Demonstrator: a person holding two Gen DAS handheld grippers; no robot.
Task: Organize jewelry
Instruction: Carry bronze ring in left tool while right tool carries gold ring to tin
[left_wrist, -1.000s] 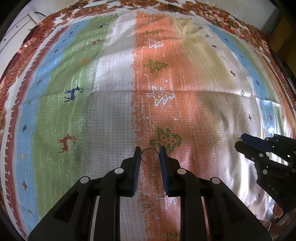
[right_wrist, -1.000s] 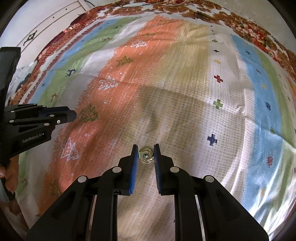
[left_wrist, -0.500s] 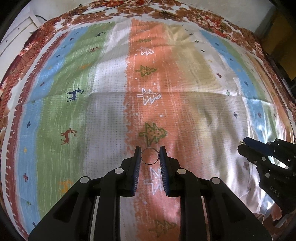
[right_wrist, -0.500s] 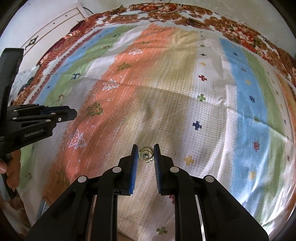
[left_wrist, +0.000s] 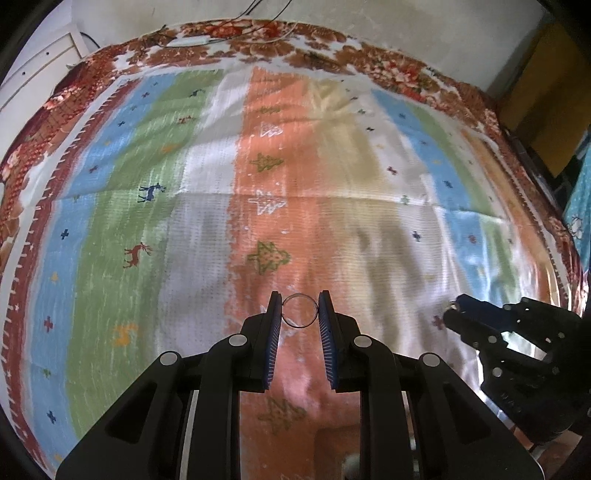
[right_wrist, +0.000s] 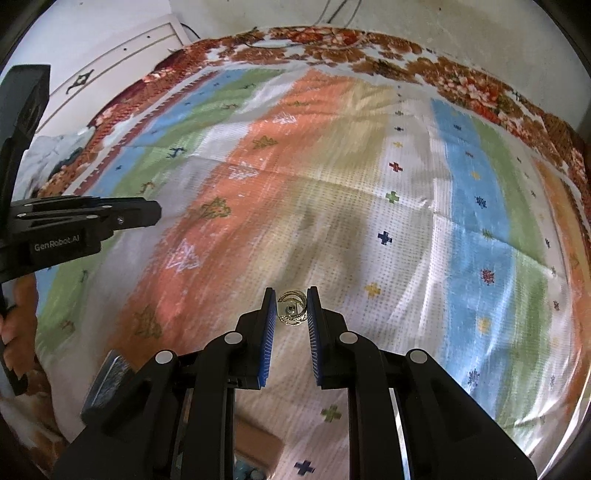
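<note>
My left gripper (left_wrist: 300, 312) is shut on a thin plain metal ring (left_wrist: 300, 295), held at the fingertips well above the striped cloth (left_wrist: 184, 240). My right gripper (right_wrist: 291, 308) is shut on a gold ornate ring (right_wrist: 292, 314), also held above the cloth. The right gripper shows in the left wrist view (left_wrist: 456, 308) at the lower right. The left gripper shows in the right wrist view (right_wrist: 157, 214) at the left, side on.
The striped cloth with tree, deer and cross motifs lies over a floral bedspread (left_wrist: 258, 33). A white cabinet (right_wrist: 110, 59) stands at the far left, a wall behind. A dark blue object (right_wrist: 109, 380) and a brown box edge (right_wrist: 258, 443) show below the right gripper.
Both grippers have pulled back and risen from the cloth, each still holding its ring. More of the bed's far edge and the wall has come into view.
</note>
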